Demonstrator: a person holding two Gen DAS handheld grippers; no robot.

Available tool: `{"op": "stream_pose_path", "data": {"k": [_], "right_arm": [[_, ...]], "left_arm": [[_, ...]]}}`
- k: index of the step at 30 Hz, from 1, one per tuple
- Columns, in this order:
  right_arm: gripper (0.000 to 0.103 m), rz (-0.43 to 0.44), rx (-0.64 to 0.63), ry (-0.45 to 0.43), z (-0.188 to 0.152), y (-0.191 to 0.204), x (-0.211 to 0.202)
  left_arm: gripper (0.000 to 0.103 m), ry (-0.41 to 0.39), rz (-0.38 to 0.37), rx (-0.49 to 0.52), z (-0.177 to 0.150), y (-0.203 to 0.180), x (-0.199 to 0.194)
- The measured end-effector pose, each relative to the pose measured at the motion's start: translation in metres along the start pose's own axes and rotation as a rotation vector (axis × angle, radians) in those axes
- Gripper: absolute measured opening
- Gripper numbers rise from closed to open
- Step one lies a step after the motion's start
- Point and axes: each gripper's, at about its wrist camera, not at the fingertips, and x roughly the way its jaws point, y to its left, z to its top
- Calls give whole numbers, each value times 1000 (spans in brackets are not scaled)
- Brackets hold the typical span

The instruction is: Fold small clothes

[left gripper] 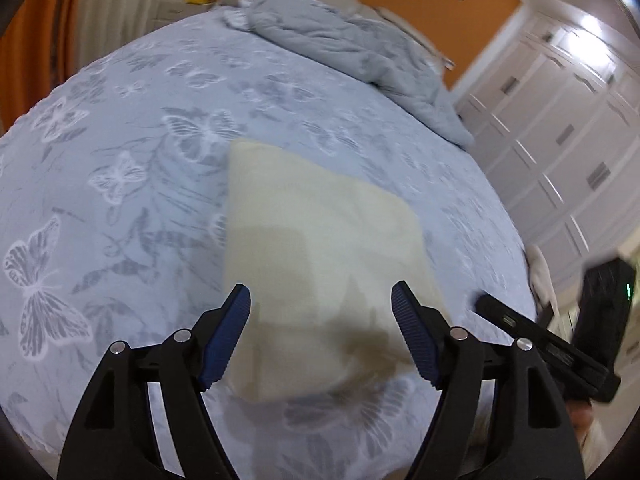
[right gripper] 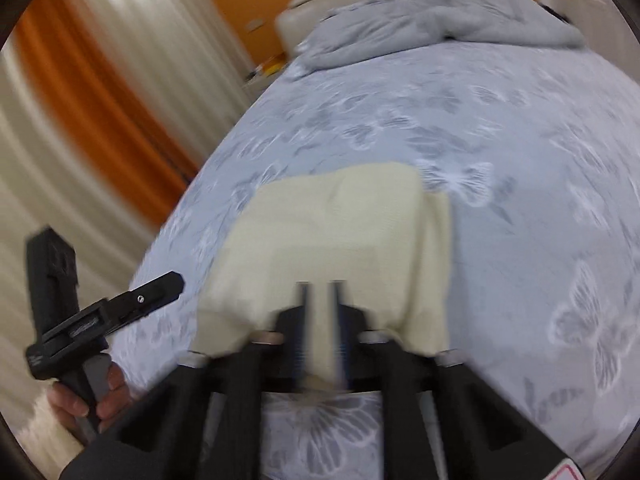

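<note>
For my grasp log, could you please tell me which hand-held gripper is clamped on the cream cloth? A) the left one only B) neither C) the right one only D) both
C: the right hand-held gripper pinches the near edge of the cream cloth, while the left hand-held gripper is wide open and empty.

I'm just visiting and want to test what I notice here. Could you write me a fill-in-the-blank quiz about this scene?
1. The cream-coloured cloth garment lies on a bedspread printed with ____.
2. The left hand-held gripper has its jaws ____.
3. The right hand-held gripper is shut on the ____.
4. The rumpled quilt at the head of the bed is ____ in colour.

Missing words: butterflies; open; garment; grey
</note>
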Motion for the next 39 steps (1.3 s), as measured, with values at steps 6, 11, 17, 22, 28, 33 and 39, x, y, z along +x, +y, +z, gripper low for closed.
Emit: {"op": "stream_pose_path", "data": {"k": [6, 11, 17, 22, 28, 33, 39], "right_arm": [[0, -116, 42, 160, -25, -43, 55], [0, -116, 38, 94, -9, -15, 23], [24, -167, 174, 133, 12, -55, 45], [10, -83, 132, 202, 23, -57, 68], [6, -77, 185, 122, 41, -90, 55], [7, -68, 205, 136, 27, -91, 68], [8, -73, 122, 12, 12, -57, -1]], "left_arm": [[69, 222, 202, -13, -32, 27, 53], [69, 197, 219, -1, -30, 28, 50], [75, 192, 223, -12, -35, 28, 50], [77, 195, 213, -12, -35, 34, 52], [81, 205, 194, 0, -35, 35, 59], [85, 207, 211, 23, -35, 32, 64], [84, 163, 228, 56, -37, 23, 50]]}}
